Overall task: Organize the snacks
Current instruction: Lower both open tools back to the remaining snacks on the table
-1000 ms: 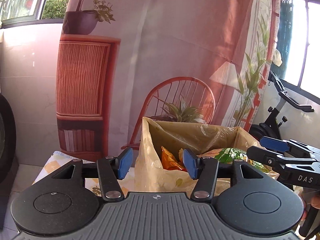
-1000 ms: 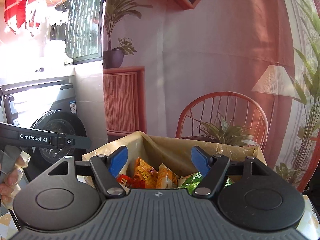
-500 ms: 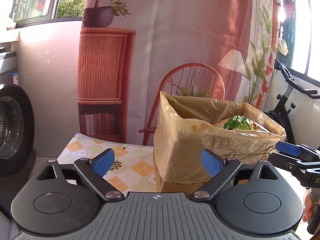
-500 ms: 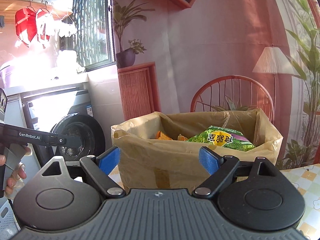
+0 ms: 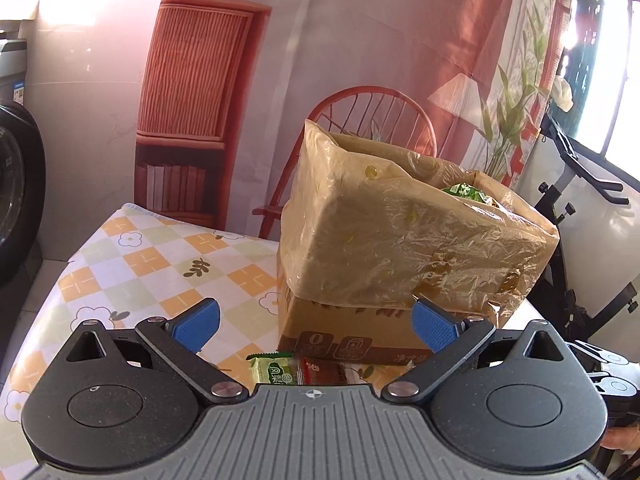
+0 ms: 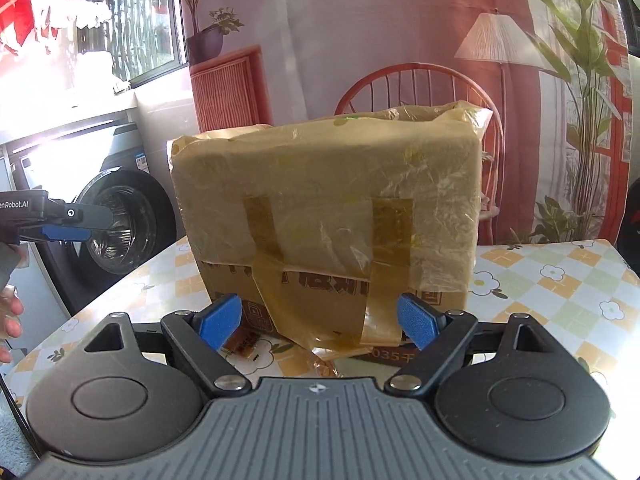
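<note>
My left gripper has its jaws opening, spread wide, and nothing is pressed between the blue pads. Just past its body, two small snack packets lie on the counter: a green packet touching a red-brown packet, both right against the foot of the cardboard box.

My right gripper also stands well open with its pads clear of everything. In the gap before it, a small orange packet lies near the left pad, beside a crumpled clear wrapper, close to the box's base.

The box stands upright on the checked, flowered cloth, lined with a tan plastic bag folded over its sides and taped down with two brown strips. A green snack bag peeks over its far rim.

Beyond hang a printed backdrop and, to the left, a washing machine.
</note>
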Available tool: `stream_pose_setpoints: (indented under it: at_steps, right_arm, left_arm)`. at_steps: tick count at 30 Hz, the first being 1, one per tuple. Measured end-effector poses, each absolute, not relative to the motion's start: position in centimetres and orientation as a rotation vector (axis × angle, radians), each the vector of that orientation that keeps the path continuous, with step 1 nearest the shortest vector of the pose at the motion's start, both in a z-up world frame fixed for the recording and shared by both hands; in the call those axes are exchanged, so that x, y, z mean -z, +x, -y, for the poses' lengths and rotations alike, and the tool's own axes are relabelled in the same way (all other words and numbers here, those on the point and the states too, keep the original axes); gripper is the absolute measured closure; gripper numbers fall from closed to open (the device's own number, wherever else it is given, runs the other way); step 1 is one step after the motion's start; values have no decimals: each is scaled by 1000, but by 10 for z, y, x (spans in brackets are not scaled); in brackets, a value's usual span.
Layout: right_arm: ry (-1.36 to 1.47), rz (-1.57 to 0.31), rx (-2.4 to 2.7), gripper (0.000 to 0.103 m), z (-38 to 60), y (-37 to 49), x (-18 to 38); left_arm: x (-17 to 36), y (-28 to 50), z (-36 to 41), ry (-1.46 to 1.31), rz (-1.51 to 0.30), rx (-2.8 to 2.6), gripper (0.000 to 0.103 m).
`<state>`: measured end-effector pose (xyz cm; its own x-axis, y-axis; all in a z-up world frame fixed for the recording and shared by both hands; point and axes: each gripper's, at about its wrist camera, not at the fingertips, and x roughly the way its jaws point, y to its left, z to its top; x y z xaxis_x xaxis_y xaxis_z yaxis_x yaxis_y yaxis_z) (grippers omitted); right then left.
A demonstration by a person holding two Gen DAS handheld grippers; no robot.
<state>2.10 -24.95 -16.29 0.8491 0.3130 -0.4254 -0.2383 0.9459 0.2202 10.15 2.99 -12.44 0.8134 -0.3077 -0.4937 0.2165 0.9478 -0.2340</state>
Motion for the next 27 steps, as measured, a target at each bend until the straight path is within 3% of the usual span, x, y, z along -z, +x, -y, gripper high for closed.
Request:
stream_pose_setpoints:
  at_steps: [14, 20, 23, 24, 27]
  right_arm:
    - [215, -768, -240, 33, 260, 52, 230]
    - [157, -744, -218, 39, 249, 54, 242]
    - [131, -727, -214, 50, 249, 56, 244]
    - [137, -719, -220, 56, 250, 57, 244]
    - [154, -691, -237, 59, 251, 53, 246]
  left_arm:
    - [155, 106, -19, -108, -625, 216, 0]
    - [167, 105, -16, -93, -660, 221, 0]
    - [175, 105, -15, -93, -693, 204, 2]
    - [178, 106, -15, -96, -705, 202, 3]
    - [187, 106, -12, -95, -750, 205, 13]
